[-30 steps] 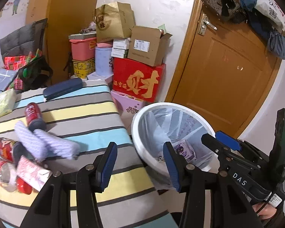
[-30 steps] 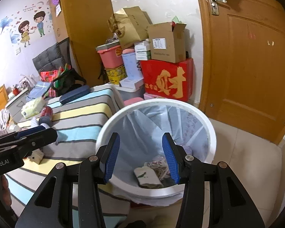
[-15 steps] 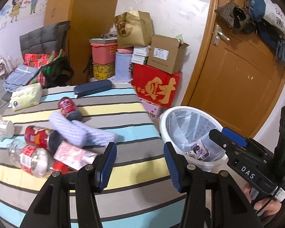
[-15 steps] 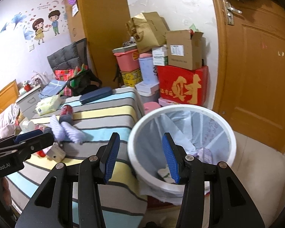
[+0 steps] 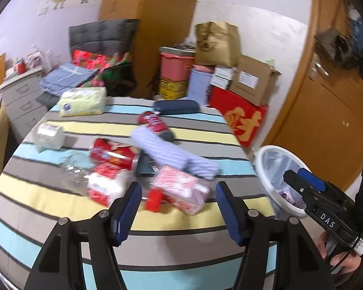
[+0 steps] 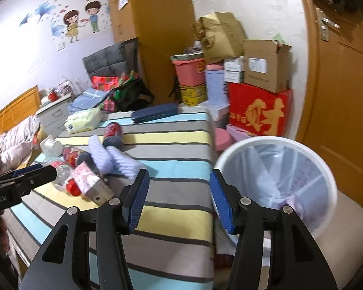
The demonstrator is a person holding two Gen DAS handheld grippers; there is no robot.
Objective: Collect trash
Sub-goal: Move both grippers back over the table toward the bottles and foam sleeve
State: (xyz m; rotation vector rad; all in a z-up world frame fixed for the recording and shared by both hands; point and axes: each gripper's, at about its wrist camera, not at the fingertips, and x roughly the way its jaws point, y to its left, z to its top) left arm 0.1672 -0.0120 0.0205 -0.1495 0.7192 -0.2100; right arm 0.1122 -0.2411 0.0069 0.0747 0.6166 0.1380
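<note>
Striped bedspread [image 5: 181,222] carries my litter: pink packet [image 5: 179,191], red-labelled bottles [image 5: 113,154]. Left gripper [image 5: 179,207] and right gripper [image 6: 179,198] both gape empty; white bin [image 6: 326,169] beside.

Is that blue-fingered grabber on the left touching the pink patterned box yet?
Apart. In the left wrist view the left gripper is open, with striped cloth visible between its fingertips and the pink patterned box.

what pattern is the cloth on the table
Horizontal stripes on the tablecloth: grey, pale yellow and light blue, with thin dark lines between. Clearest in the right wrist view.
</note>
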